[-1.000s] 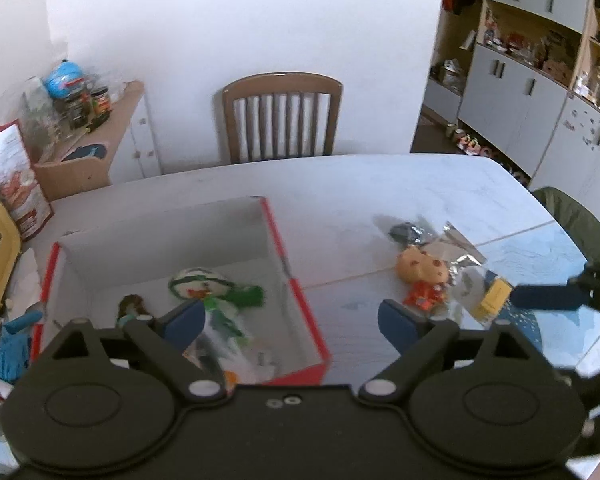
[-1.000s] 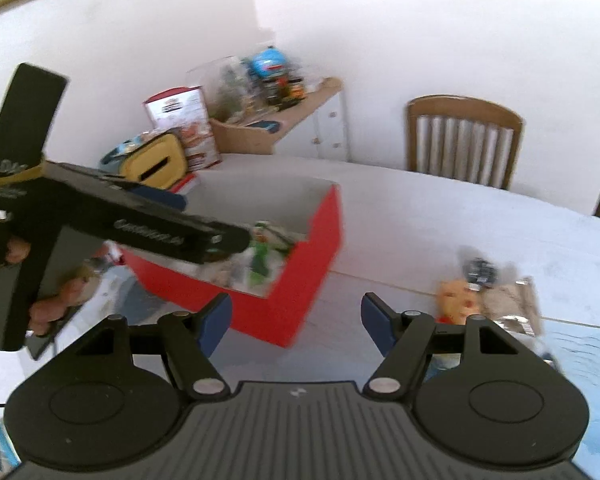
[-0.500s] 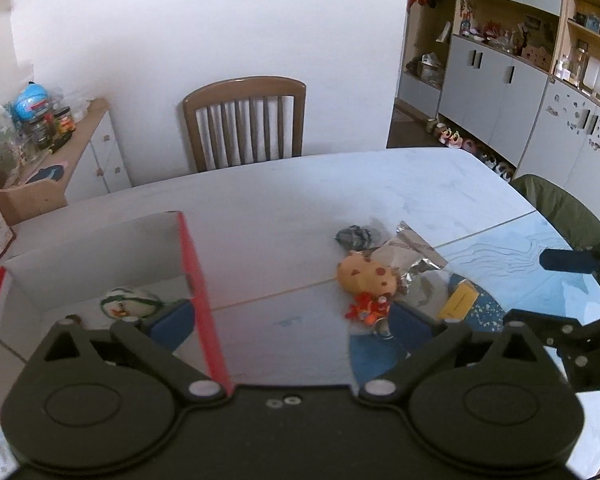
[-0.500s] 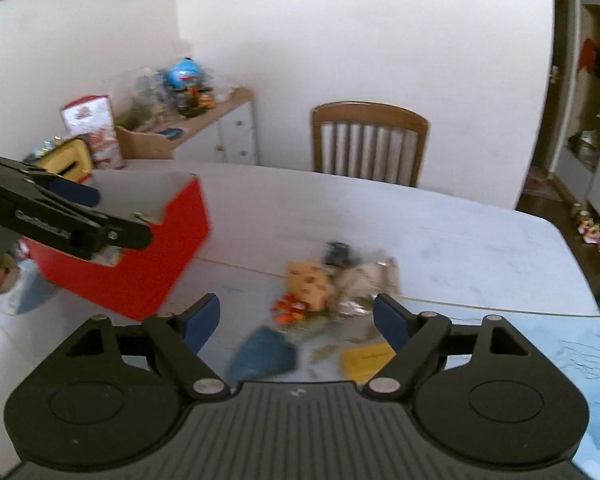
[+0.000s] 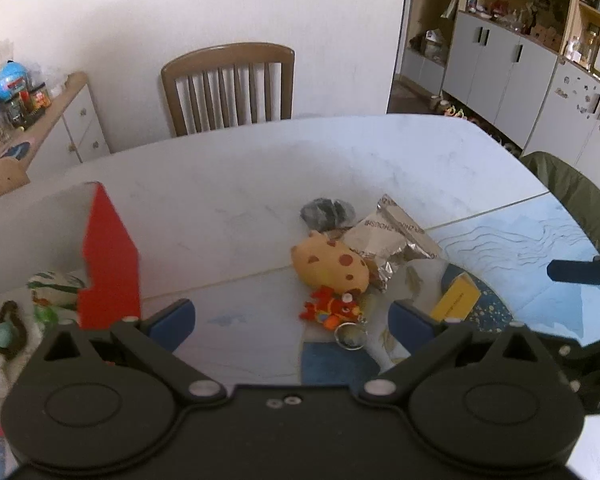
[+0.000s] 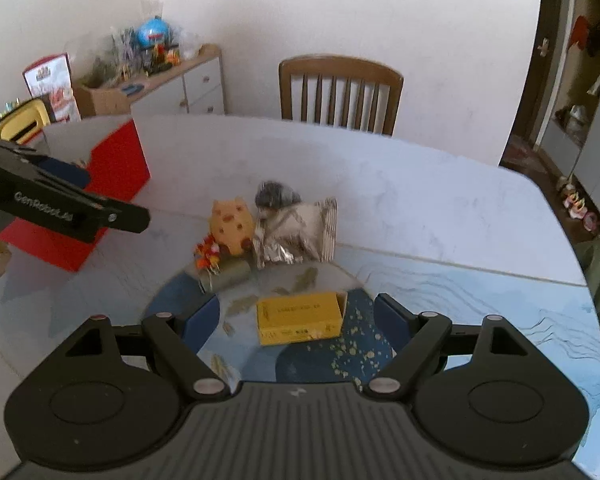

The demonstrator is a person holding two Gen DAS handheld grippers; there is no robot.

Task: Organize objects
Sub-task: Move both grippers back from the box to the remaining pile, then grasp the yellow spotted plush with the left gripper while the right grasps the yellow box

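A pile lies mid-table: an orange spotted plush (image 5: 330,266) (image 6: 232,224), a red-orange keychain toy (image 5: 332,308) (image 6: 208,252), a silver foil packet (image 5: 392,236) (image 6: 296,232), a dark grey bundle (image 5: 326,212) (image 6: 276,194) and a yellow box (image 5: 456,300) (image 6: 300,318). My left gripper (image 5: 292,320) hangs open just short of the keychain toy. My right gripper (image 6: 296,320) is open, and the yellow box shows between its pads without touching either. The red box (image 5: 108,256) (image 6: 112,172) at the left holds soft toys (image 5: 52,284).
The pile rests partly on a blue patterned mat (image 6: 480,300) on the white table (image 5: 240,184). A wooden chair (image 5: 228,84) stands behind the table. A cluttered sideboard (image 6: 172,76) is at the back left, grey cupboards (image 5: 500,64) at the right, and a green-draped seat (image 5: 572,192) at the table's right end.
Both grippers have swung right, away from the red box, and come down toward the pile. Both pairs of jaws stand wider. The yellow box now sits between the right pads.
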